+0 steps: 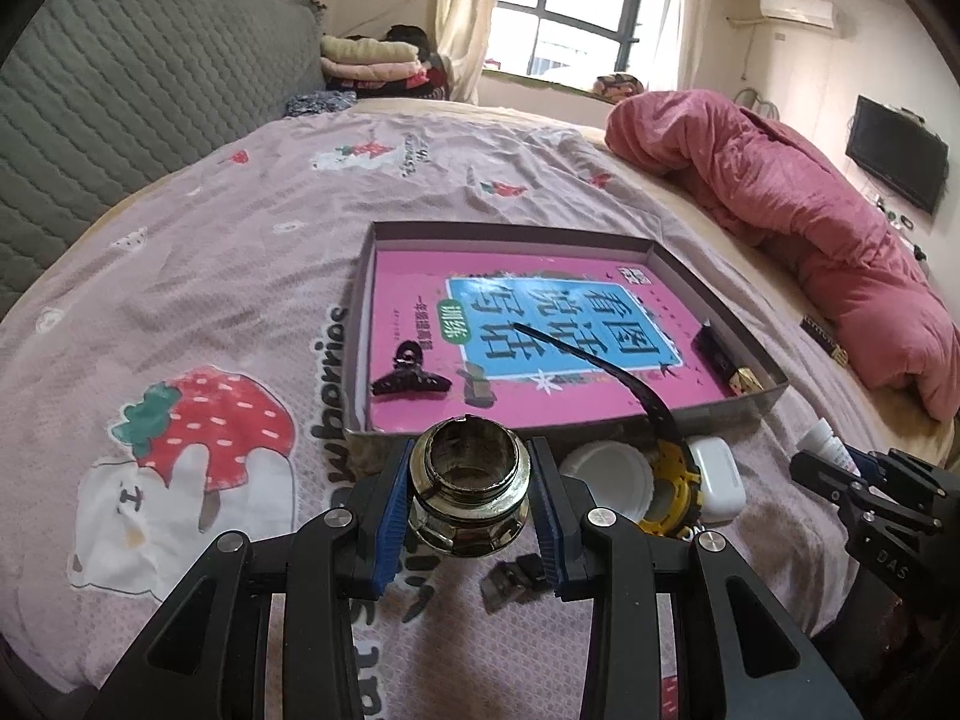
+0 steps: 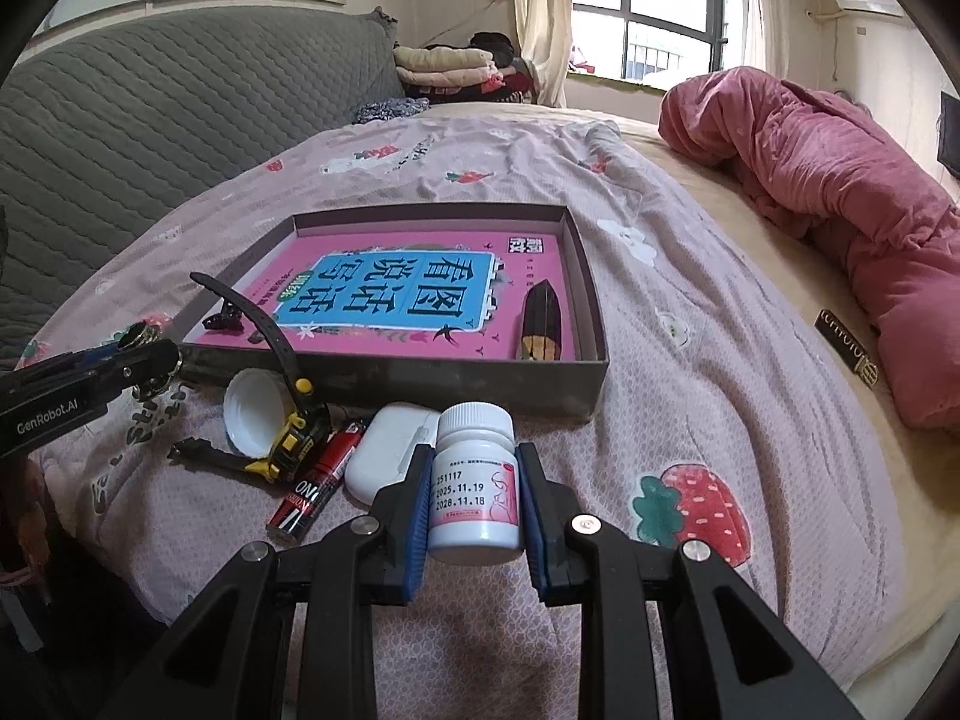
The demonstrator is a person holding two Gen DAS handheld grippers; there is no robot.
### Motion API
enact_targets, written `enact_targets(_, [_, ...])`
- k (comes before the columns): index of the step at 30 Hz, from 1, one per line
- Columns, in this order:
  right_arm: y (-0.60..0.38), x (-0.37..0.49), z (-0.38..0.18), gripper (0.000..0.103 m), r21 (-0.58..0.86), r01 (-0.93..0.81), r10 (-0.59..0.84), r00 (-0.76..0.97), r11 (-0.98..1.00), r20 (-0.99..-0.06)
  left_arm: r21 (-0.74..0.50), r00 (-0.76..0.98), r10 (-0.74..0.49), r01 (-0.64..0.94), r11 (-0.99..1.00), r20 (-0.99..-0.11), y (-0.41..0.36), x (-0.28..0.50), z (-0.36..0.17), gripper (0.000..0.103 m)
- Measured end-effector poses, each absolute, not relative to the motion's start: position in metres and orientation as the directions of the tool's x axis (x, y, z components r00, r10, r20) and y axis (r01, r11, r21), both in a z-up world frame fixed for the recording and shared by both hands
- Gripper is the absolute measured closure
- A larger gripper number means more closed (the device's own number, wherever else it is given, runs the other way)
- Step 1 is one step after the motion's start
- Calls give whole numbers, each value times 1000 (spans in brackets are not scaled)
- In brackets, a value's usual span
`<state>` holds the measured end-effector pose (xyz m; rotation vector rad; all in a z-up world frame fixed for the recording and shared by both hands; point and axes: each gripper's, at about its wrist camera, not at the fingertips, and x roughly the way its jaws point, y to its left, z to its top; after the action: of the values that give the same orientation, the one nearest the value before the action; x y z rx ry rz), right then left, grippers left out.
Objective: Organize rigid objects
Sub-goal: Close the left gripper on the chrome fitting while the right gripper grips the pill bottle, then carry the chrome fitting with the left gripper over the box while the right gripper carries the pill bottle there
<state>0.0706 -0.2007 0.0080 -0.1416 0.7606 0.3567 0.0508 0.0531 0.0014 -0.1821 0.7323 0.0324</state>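
Metal is what your left gripper [image 1: 470, 501] has hold of: a chrome threaded fitting [image 1: 468, 483], pinched between the blue pads [image 1: 384, 516] with the jaws closed only as far as its body allows. You hold it just short of the shallow box [image 1: 774, 387], so it sits low, near the box's front wall, probably ready to go over it. Its open mouth faces up and toward the camera, and its axis leans back from upright.

Your right gripper [image 2: 474, 498] clamps a white pill bottle [image 2: 474, 486], jaws drawn in against its sides. The bottle stands upright, cap on top, long axis vertical, label facing you, above the bedsheet [image 2: 690, 360] in front of the box. That grip across the middle likely keeps it steady for setting down on its base.

Inside the box lie a pink book [image 2: 420, 288], a hair claw [image 1: 410, 381] and a feather-shaped piece [image 2: 540, 324]. A watch [image 2: 288, 420], white lid [image 2: 252, 411], lighter [image 2: 318, 483] and earbud case [image 2: 387, 453] wait outside.
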Motion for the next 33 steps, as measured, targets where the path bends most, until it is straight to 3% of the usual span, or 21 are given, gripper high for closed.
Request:
enact_targets(15, [-186, 73, 26, 76, -76, -349, 224, 739, 934, -635, -155, 794, 14, -136, 978, -608, 77, 59, 13, 66])
enact_targets(23, [-176, 80, 31, 76, -102, -357, 223, 755, 928, -616, -172, 786, 38, -182, 968, -618, 90, 69, 7, 66])
enact_targets(33, [-173, 95, 40, 76, -56, -345, 245, 762, 937, -600, -146, 789, 73, -202, 968, -611, 91, 82, 5, 66])
